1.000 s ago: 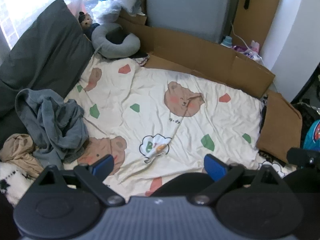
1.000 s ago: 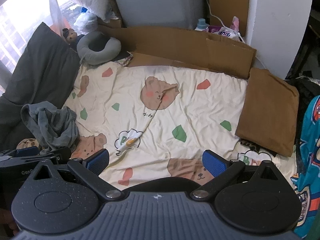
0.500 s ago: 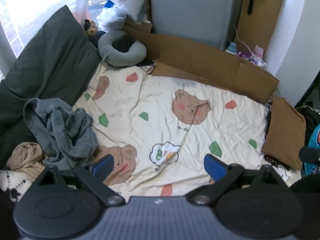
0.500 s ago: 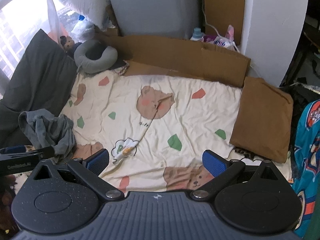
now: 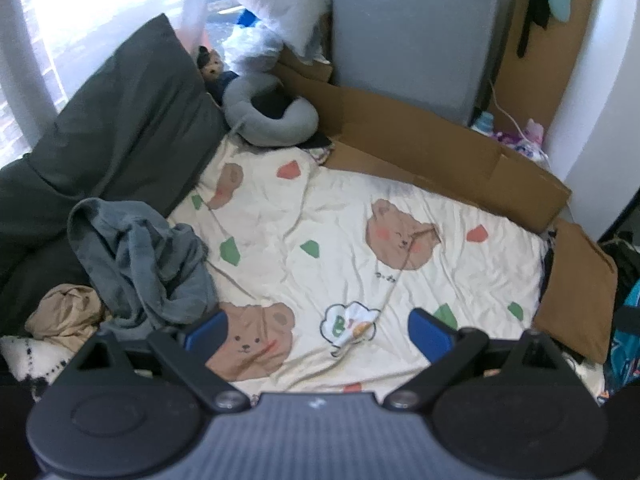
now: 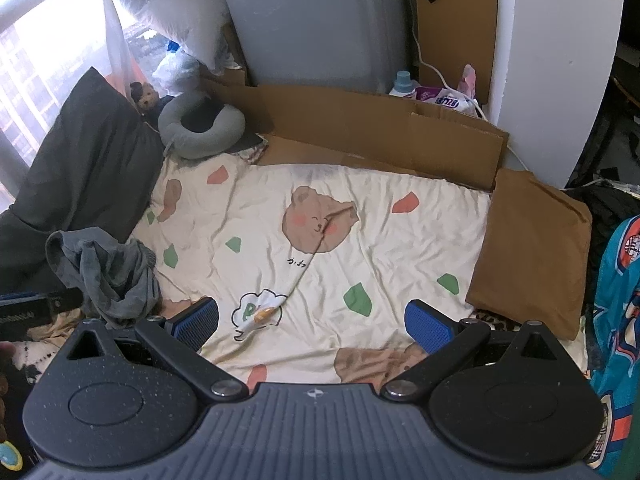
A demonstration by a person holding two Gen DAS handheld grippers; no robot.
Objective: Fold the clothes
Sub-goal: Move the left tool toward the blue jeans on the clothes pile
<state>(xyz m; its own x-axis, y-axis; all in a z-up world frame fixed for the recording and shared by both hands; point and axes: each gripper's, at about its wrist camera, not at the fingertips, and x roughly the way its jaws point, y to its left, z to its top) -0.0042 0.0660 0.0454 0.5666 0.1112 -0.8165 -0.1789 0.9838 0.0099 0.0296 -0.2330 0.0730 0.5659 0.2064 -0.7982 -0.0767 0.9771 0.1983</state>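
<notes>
Clothes: a crumpled grey fabric garment (image 5: 140,264) heaped at the bed's left edge, beside a bunched tan fabric garment (image 5: 66,314).
Bed: cream sheet with a brown bear print (image 5: 360,208), its middle bare.
Left gripper (image 5: 320,330): fingers wide, holding nothing, above the sheet.
Right gripper (image 6: 312,320): fingers wide, holding nothing.
Risk: the heap is tangled, so one pinch could catch several layers or drag the tan piece along.

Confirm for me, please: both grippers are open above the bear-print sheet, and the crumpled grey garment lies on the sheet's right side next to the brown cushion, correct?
Not quite. The crumpled grey garment lies on the left side of the bear-print sheet, beside the dark grey pillow; the brown cushion is across on the right. The right wrist view shows both sides. The left gripper and right gripper are indeed open above the sheet.
</notes>
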